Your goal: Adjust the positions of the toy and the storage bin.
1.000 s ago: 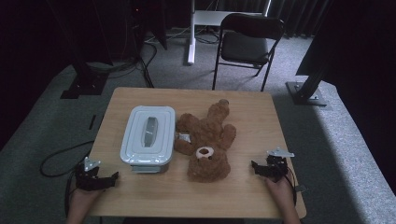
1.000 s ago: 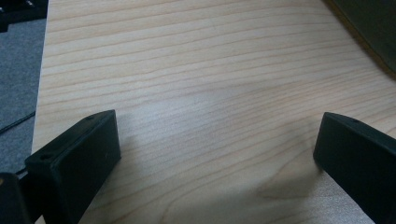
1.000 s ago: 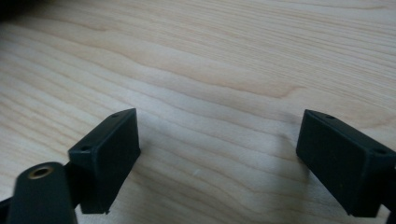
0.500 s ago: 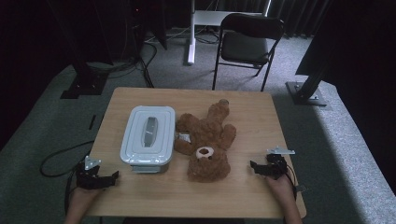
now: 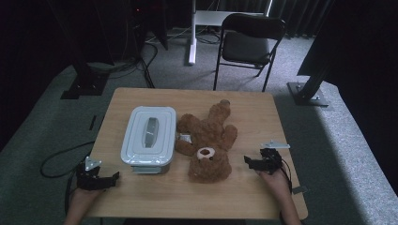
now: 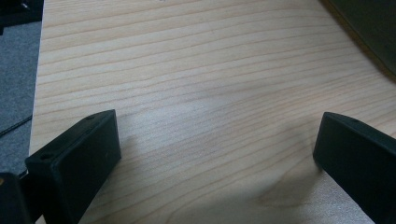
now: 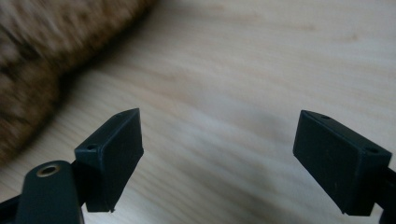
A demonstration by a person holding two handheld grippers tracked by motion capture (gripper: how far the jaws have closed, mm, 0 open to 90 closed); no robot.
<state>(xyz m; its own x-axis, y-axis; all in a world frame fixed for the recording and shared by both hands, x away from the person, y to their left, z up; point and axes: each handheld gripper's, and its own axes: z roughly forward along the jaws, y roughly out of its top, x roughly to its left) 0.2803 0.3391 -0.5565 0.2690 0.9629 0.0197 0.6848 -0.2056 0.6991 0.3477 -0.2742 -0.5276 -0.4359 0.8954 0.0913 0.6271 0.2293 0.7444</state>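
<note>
High view: a pale grey lidded box (image 5: pixel 149 141) sits on the left half of the wooden desk (image 5: pixel 187 197), its lid on, so what it holds cannot be told. Just beside it to the right, touching or nearly touching its side, a brown teddy bear (image 5: pixel 209 143) lies on its back with its head toward the person and a white tag by its arm. The left claw (image 5: pixel 114 176) rests at the near left corner of the desk, below and left of the box and apart from it; the right claw (image 5: pixel 247 161) rests near the right edge, pointing at the bear's head with a short gap of bare desk between them. Against the frames from a second and half a second ago, box, bear and both claws lie where they lay, with only a slight shift of the right hand. Left gripper view: the left claw (image 6: pixel 217 154) stands wide open over bare wood grain, gripping nothing. Right gripper view: the right claw (image 7: pixel 219 158) is likewise spread open and empty, and the bear's blurred brown fur (image 7: pixel 42 51) fills the upper left, near the left jaw but not between the jaws.
</note>
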